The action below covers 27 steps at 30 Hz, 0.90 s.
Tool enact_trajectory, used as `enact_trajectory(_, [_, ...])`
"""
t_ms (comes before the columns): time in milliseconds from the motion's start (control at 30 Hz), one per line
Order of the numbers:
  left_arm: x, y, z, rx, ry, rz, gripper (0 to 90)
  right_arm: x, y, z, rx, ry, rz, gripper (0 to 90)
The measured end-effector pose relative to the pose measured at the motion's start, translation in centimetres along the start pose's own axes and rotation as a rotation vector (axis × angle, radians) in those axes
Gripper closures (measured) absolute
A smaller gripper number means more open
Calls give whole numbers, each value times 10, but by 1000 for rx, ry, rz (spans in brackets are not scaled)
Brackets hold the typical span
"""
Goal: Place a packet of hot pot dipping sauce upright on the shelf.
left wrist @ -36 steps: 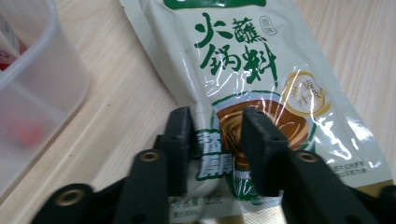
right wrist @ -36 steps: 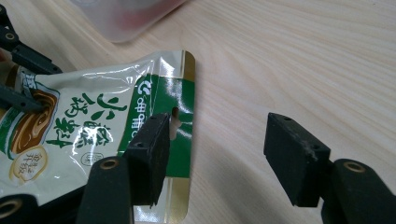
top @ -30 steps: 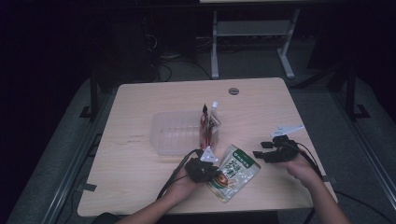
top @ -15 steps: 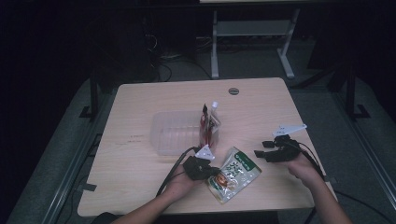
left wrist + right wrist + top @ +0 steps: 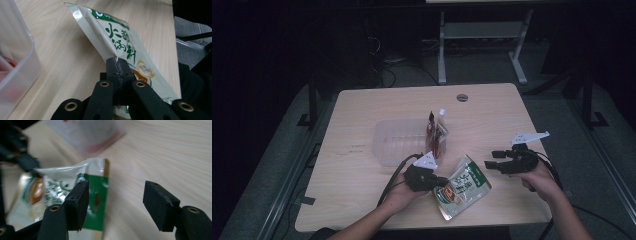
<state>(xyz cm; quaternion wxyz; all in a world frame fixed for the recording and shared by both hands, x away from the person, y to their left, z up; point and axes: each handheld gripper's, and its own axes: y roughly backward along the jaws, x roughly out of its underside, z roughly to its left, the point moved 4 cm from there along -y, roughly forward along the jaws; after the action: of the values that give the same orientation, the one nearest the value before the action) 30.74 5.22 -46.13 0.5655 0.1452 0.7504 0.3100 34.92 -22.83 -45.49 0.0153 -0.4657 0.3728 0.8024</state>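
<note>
A green and white food pouch [image 5: 464,187] lies on the wooden table [image 5: 362,115] near its front edge. My left gripper [image 5: 442,181] is shut on the pouch's left side seam. In the left gripper view the pads [image 5: 117,61] pinch the seam and tilt the pouch [image 5: 120,37] up. My right gripper [image 5: 490,159] hovers just right of the pouch. Its jaws have just been opening, and nothing is between them [image 5: 116,202]. The pouch's green top strip [image 5: 96,195] lies beyond its left finger.
A clear plastic container [image 5: 399,142] sits mid-table behind the pouch, with a red pouch [image 5: 435,132] standing at its right end. A round cable hole [image 5: 462,97] marks the table's far side. The left gripper [image 5: 22,157] shows at the left of the right gripper view.
The left gripper has settled against the pouch's left edge, with that side slightly raised. The right hand has stayed where it was.
</note>
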Motion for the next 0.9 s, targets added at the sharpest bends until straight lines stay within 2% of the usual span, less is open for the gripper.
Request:
enact_trajectory(67, [-1,6,-1,2,-6,-15,900,0,-1,5,-50,5,7,365])
enact_trajectory(267, [-4,30,-3,7,-24,-63,900,-2,-13,16,-149,30,18,324])
enact_trajectory(533, [2,58,-6,-4,-35,-97,900,-17,-30,32,-293,71,9,289])
enact_trajectory(567, [3,60,-7,-9,-31,-103,900,-19,-33,35,-316,60,12,282])
enact_trajectory(767, [9,70,-10,-32,-20,-113,900,-32,-57,49,-402,126,44,268])
enact_trajectory(800, [10,71,-11,-38,-18,-113,900,-33,-61,51,-417,121,61,263])
enact_trajectory(900, [14,76,-10,-52,-10,-120,900,-35,-72,54,-439,144,92,263])
